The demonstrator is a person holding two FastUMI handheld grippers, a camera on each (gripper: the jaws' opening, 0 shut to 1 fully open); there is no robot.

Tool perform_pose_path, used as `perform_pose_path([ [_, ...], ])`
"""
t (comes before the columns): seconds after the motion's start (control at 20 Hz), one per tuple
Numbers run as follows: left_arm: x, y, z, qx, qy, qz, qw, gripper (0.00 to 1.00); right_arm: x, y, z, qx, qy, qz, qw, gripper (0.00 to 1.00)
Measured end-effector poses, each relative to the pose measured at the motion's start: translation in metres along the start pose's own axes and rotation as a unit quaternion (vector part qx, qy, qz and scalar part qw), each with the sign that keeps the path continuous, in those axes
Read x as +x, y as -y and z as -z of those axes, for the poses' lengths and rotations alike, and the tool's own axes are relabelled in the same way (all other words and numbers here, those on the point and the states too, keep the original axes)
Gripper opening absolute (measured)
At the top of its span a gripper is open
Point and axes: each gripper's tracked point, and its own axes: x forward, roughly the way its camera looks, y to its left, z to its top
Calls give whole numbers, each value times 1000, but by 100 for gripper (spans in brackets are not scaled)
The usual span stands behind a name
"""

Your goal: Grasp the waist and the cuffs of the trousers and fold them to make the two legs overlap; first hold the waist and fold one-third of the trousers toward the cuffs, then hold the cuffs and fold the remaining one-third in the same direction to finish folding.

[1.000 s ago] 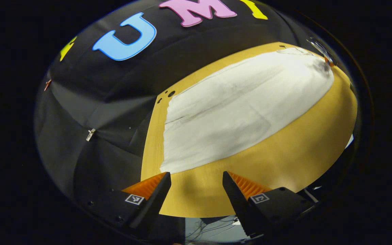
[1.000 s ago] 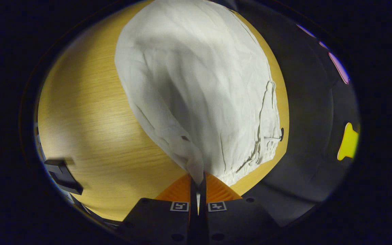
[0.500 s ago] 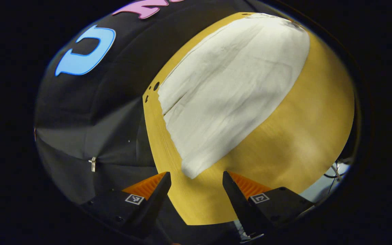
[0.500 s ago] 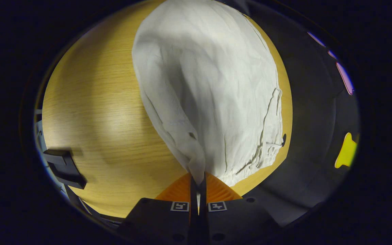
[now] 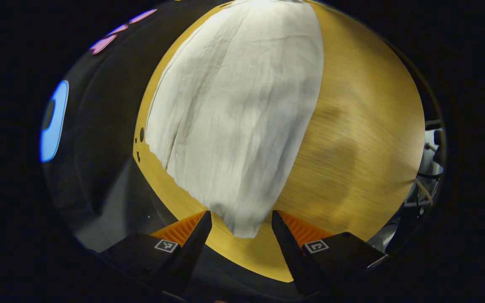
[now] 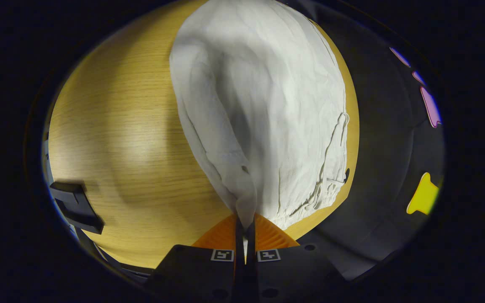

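Note:
White trousers (image 5: 234, 113) lie stretched along a wooden table (image 5: 360, 139). In the left gripper view their cuff end (image 5: 242, 225) reaches down between the fingers of my left gripper (image 5: 241, 221), which stands open around it without pressing it. In the right gripper view the gathered waist (image 6: 322, 189) with its drawstring lies at the lower right of the trousers (image 6: 263, 105). My right gripper (image 6: 245, 223) is shut on a pinched corner of the waist, and the cloth rises from it in a lifted ridge.
The table's far edge meets the black cloth wall (image 6: 385, 139). A dark bracket (image 6: 76, 206) sits at the table's near left edge in the right gripper view. Bare wood (image 6: 116, 134) stretches left of the trousers. Cables (image 5: 425, 185) hang past the table's right edge.
My left gripper has swung round and closed in on the cuff end, which now lies between its open fingers. The right gripper keeps its hold on the waist, with the cloth ridge slightly more raised.

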Motion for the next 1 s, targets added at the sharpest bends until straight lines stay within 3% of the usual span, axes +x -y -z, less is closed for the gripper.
perform_pose_path([
  [0.1, -1, 3, -10, 21, -1, 20, 1000, 92, 1, 1, 0, 3, 0, 1, 1000, 5],
  [0.3, 1, 1, -21, 36, -14, 38, 999, 75, -1, 0, -1, -12, 2, 10, 1000, 5],
  [0.5, 11, -3, -20, 13, -24, 47, 999, 50, 0, 1, 0, -4, 5, 16, 1000, 5],
  [0.75, 13, -3, -19, 12, -18, 20, 1000, 1, 0, 1, 1, 7, 7, 23, 1000, 5],
  [0.8, 16, -3, -18, 4, -17, 12, 1000, 8, 0, 2, 1, 11, 9, 24, 1000, 5],
  [1.0, 13, 3, -21, -36, -8, -6, 999, 6, -4, 7, 3, 35, 8, 34, 999, 5],
])
